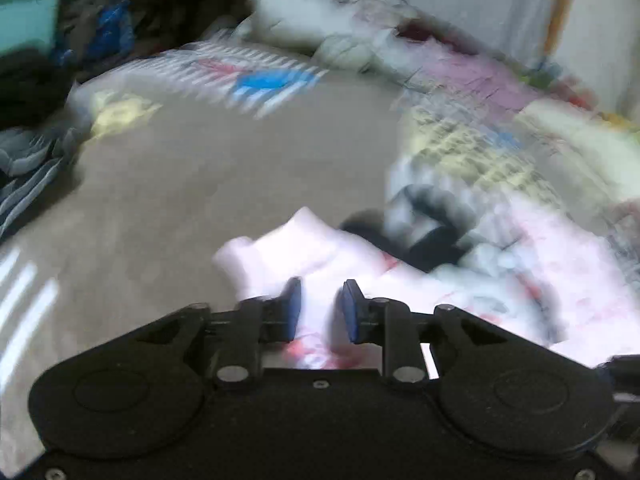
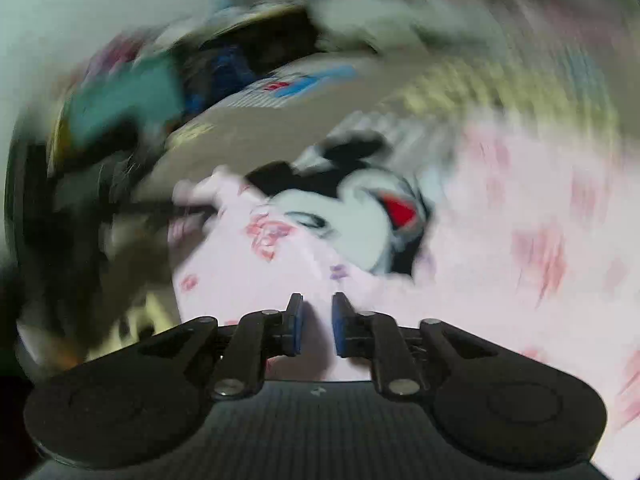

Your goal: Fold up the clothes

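Blurring hides whether either gripper's fingers [image 2: 297, 322] (blue-padded) pinch the pink garment [image 2: 256, 276].

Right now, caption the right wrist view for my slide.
Motion-blurred right gripper pinching a pink floral garment printed with a black-and-white cartoon face.

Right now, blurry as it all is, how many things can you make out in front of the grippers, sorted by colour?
Pink: 1, flowered garment
Black-and-white: 1, cartoon-print piece
Green: 1, basket
Striped white-and-blue: 1, folded cloth
Total: 4. The heaps further back are too blurred to count.
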A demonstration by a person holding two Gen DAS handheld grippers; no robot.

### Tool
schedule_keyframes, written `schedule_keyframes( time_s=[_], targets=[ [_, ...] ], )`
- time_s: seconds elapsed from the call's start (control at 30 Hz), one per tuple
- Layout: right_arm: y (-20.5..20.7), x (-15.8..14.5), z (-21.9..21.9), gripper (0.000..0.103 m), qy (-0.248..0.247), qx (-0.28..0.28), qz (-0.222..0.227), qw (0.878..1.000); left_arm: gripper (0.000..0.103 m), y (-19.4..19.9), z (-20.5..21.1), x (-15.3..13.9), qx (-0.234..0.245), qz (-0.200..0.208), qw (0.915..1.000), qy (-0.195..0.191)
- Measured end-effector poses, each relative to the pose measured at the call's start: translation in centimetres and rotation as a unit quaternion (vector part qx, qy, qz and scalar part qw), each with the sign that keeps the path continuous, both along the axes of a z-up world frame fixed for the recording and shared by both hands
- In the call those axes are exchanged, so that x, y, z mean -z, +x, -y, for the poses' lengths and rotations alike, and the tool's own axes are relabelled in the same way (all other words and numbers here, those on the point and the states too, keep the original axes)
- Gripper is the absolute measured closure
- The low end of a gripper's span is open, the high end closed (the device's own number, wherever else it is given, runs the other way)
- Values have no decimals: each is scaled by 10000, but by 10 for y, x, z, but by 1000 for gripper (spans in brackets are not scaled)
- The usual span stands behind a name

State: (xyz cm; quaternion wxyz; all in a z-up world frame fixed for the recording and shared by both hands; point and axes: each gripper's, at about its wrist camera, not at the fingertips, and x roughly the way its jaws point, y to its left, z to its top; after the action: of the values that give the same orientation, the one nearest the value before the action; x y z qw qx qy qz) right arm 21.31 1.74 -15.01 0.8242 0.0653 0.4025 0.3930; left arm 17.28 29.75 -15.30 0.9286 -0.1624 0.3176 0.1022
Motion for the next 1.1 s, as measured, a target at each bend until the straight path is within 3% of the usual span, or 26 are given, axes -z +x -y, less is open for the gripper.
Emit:
schedule_keyframes(
  time_s=[0.03, 0.1, 0.13, 0.17, 0.2, 0.27, 0.37, 0.43, 0.47, 0.6, 0.7, 0.77, 0.83, 0.87, 0.9, 1.0, 1.03, 1.1],
  targets=[
    [6, 2, 8, 86, 313, 148, -335, 9988, 82, -1, -1, -4, -42, 70, 9999, -75],
    [-2, -9, 15, 85, 409, 253, 67, 9988, 82, -6, 5, -16, 76, 456, 9989, -55],
    [-8, -12, 19, 78, 407, 392, 437, 9974, 81, -7, 12, -20, 250, 569, 9981, -18],
    [-5, -6, 17, 75, 261, 490, 295, 9980, 79, -7, 18, -21, 405, 632, 9972, 26],
    [3, 6, 15, 75, 182, 462, -74, 9987, 77, -3, 24, -18, 474, 492, 9976, 88],
    [2, 7, 18, 75, 327, 436, -95, 9985, 77, 7, 32, -4, 455, -33, 9987, 239],
    [-21, -9, 25, 68, 328, 202, 195, 9991, 77, 2, 54, -15, 601, 221, 9956, 689],
    [-42, -13, 39, 56, 377, 45, 216, 9990, 77, -1, 72, -23, 845, 452, 9918, 850],
    [-53, -15, 48, 56, 356, 20, 235, 9991, 77, -1, 81, -26, 971, 533, 9893, 951],
    [-82, -19, 116, 56, 383, 322, 347, 9981, 77, -4, 135, -27, 1796, 803, 9706, 1389],
    [-93, -21, 177, 56, 454, 945, 453, 9935, 77, -4, 176, -23, 2508, 945, 9527, 1432],
    [-100, -17, 224, 56, 622, 1576, 457, 9845, 76, -2, 203, -12, 2990, 783, 9388, 1523],
    [-104, -9, 271, 56, 846, 2267, 376, 9695, 67, 4, 228, 6, 3387, 201, 9234, 1792],
    [-107, -4, 291, 56, 926, 2629, 293, 9599, 65, 3, 233, 8, 3366, 265, 9212, 1936],
    [-109, 0, 310, 55, 1005, 2985, 208, 9489, 65, 3, 237, 8, 3350, 319, 9201, 2003],
    [-112, 12, 348, 51, 1289, 3527, -52, 9268, 63, 9, 230, -10, 3237, 509, 9345, 1391],
    [-112, 17, 353, 45, 1314, 3578, -108, 9245, 63, 12, 228, -14, 3146, 565, 9404, 1164],
    [-111, 27, 357, 44, 1422, 3594, -238, 9220, 62, 17, 227, -20, 3019, 630, 9485, 722]
  ],
)
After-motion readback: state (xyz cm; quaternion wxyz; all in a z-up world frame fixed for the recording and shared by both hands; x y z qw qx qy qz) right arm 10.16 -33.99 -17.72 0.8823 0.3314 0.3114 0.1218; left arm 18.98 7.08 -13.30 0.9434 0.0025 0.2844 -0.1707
